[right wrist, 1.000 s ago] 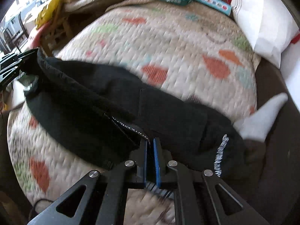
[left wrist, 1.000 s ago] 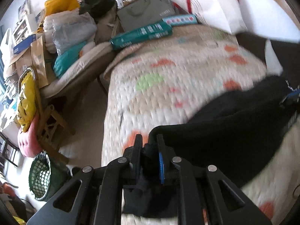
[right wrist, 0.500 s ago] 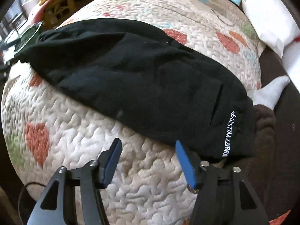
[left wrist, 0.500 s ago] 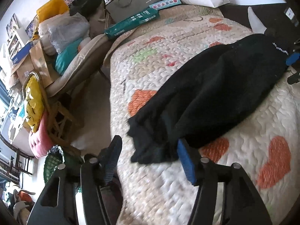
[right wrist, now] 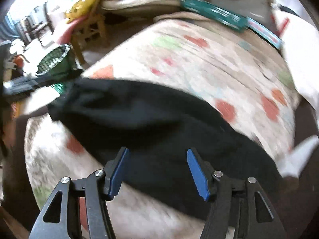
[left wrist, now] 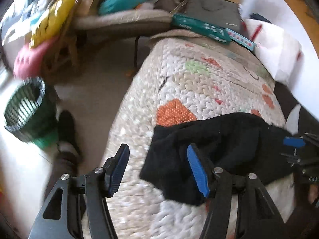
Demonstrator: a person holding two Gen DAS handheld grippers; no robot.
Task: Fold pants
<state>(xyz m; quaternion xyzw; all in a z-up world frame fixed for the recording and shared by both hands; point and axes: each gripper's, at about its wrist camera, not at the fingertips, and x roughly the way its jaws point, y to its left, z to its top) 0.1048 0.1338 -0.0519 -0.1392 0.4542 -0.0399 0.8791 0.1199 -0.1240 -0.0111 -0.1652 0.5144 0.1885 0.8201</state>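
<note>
Black pants lie folded in a long band across the heart-patterned quilt. My left gripper hovers open over the band's left end. One of its blue pads is above the cloth and the other above bare quilt, and nothing is pinched. The right wrist view is blurred. There my right gripper stands open just above the middle of the pants, gripping nothing. A blue pad of the right gripper shows at the band's right end.
A green mesh basket stands on the floor left of the bed, beside a person's dark-socked foot. A teal box and a white pillow lie at the bed's far end. A white sock sits past the pants.
Both grippers were shut on the pants a second ago; they opened and let go. The pants settled flat on the quilt, and both grippers have since shifted sideways over them.
</note>
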